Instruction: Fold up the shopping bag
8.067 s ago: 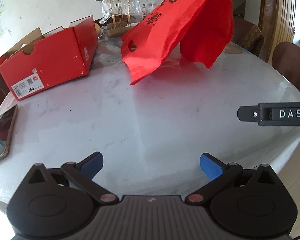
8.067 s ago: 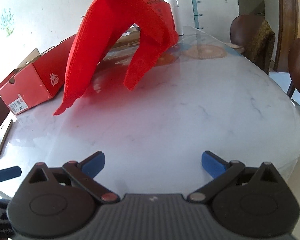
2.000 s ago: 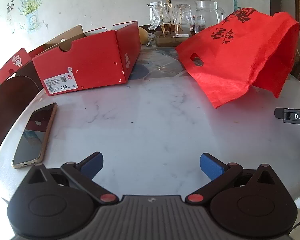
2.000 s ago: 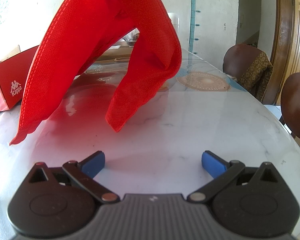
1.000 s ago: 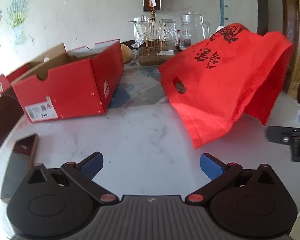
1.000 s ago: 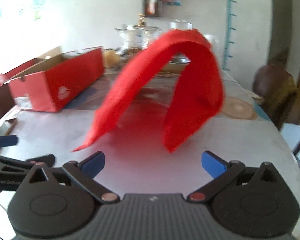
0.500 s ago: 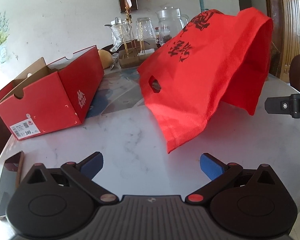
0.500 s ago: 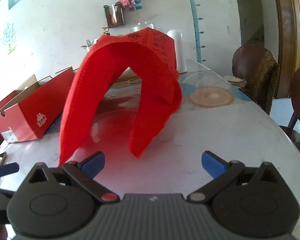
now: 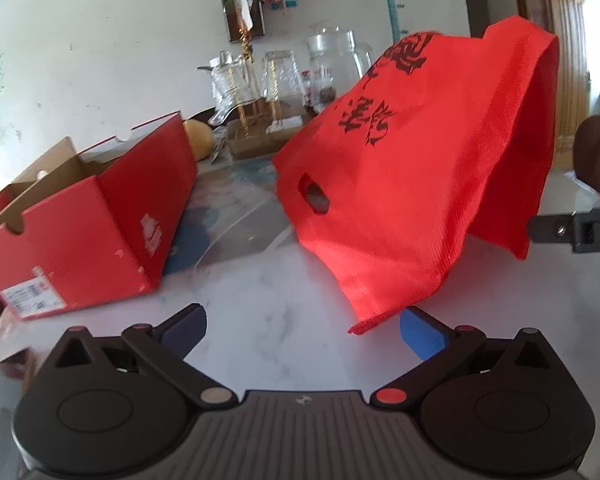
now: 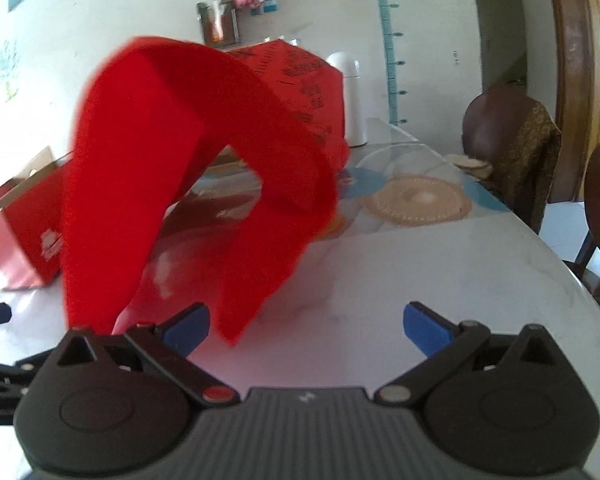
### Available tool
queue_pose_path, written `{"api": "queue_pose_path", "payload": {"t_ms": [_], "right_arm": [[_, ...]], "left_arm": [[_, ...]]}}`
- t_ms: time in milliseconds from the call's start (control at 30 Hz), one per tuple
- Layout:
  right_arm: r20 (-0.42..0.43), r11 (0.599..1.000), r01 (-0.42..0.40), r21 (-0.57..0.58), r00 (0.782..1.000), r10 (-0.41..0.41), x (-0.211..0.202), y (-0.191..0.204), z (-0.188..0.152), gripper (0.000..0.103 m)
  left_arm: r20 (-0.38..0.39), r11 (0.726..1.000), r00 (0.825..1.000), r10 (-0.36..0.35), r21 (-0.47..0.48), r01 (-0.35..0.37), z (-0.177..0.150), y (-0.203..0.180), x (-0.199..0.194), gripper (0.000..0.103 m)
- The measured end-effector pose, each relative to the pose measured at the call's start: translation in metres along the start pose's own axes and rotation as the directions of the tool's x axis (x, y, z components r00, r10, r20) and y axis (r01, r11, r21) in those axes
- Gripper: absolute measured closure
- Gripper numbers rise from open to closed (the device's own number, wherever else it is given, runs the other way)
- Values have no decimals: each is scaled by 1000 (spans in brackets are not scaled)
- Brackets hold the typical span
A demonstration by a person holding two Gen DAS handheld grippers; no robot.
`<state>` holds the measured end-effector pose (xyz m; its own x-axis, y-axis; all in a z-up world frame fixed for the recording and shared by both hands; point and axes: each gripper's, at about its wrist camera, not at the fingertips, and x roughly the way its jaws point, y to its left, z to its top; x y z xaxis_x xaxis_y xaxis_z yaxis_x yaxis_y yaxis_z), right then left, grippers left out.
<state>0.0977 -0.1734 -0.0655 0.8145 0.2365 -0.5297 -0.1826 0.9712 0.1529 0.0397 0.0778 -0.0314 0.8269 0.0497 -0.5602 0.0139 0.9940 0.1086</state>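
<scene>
A red non-woven shopping bag (image 9: 412, 184) with black characters and a cut-out handle arches over the white marble table (image 9: 268, 304), its lower corner hanging just ahead of my left gripper's right fingertip. My left gripper (image 9: 302, 326) is open and holds nothing. In the right wrist view the bag (image 10: 172, 152) stands as a tall arch with two hanging ends close in front of the left finger. My right gripper (image 10: 306, 326) is open and empty. A finger of the right gripper (image 9: 576, 230) shows at the left view's right edge.
An open red shoe box (image 9: 88, 224) lies at the left. Glasses and a jar on a wooden stand (image 9: 276, 92) sit at the back by the wall. A round woven mat (image 10: 416, 200) and brown chairs (image 10: 512, 148) are to the right.
Both grippers have come closer to the bag, which now looms larger in both views. Its lower ends now hang just in front of the fingertips. The phone has left the left view.
</scene>
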Motion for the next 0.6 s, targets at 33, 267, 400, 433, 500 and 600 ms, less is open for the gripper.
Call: {"api": "queue_pose_path", "payload": {"t_ms": [33,267,400,433,500,600], "right_arm": [[-7,1000,-3,4,1000,3,6,0,-1,0],[-48,1000,5,12,999,-4,25,4,-12,0],[-58,1000,8,-12,998,-9,28,7,-12,0],[-62,1000,15,-26,998,-17,29,9,-12,0],[-74,998,36,-60,996,-41,31,13,-13,0],[-93,991,66,-113,993,-77,35,21,-13,0]], "left_arm": [[12,1000,1000,-28,-5,28,2,4,4,0],[8,997,997,-73,-23,73,6,12,26,0],[18,997,997,-80,-2,80,3,8,32,0],[25,997,996,-80,13,80,0,5,33,0],[26,997,997,-75,24,74,-1,3,35,0],[33,999,998,-48,28,47,-2,0,35,0]]}}
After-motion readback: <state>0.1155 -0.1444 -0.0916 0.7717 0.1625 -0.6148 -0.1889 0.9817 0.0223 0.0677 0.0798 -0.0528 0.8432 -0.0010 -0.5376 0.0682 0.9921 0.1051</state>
